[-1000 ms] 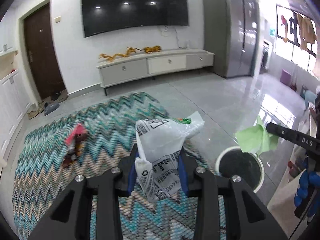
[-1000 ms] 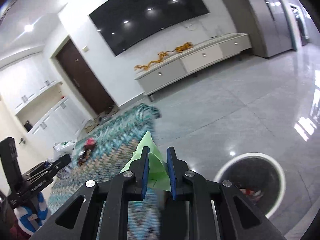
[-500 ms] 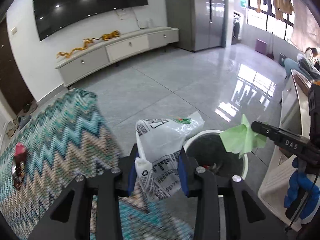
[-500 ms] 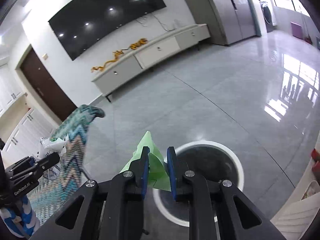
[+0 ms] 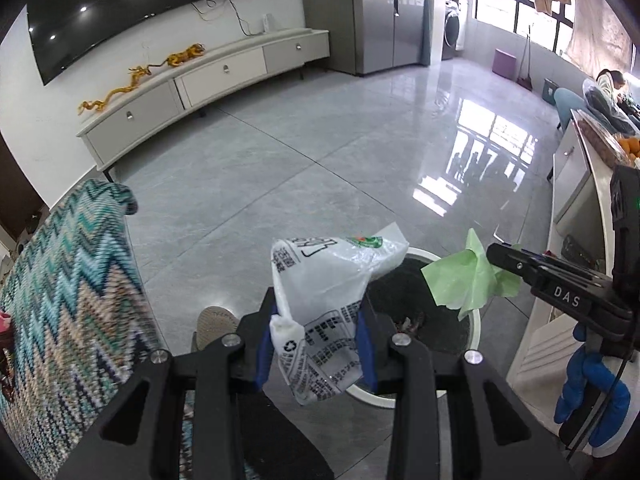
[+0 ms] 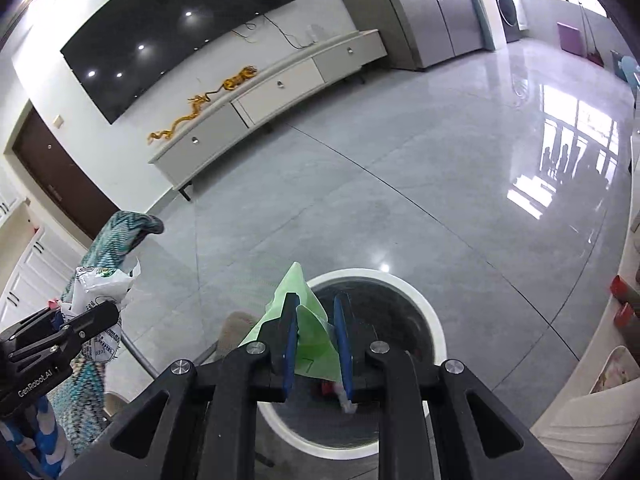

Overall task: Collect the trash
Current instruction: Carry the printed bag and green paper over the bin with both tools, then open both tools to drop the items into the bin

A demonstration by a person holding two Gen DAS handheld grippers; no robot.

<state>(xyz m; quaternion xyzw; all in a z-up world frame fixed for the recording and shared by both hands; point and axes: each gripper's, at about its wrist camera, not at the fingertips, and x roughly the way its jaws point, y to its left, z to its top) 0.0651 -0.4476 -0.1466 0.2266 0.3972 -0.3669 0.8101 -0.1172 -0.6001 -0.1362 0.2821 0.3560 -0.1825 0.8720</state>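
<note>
My left gripper (image 5: 316, 320) is shut on a crumpled white plastic wrapper (image 5: 320, 280) with black print, held just over the near rim of the round white trash bin (image 5: 476, 324). Trash lies at the bottom of the dark bin. My right gripper (image 6: 316, 322) is shut on a light green wrapper (image 6: 308, 332) and hangs above the bin (image 6: 436, 332). From the left wrist view the right gripper (image 5: 500, 258) comes in from the right with the green wrapper (image 5: 464, 280) over the bin. The right wrist view shows the left gripper (image 6: 108, 312) at left with the white wrapper (image 6: 100, 288).
A zigzag-patterned rug (image 5: 68, 280) lies at left, its far corner folded over. A slipper toe (image 5: 216, 324) stands beside the bin. A white cabinet (image 5: 536, 352) sits close on the right. The TV console (image 5: 200, 84) runs along the far wall across shiny grey tiles.
Both grippers have swung right and lowered from over the rug to above the trash bin, each still holding its wrapper. The bin now fills the lower centre of both views.
</note>
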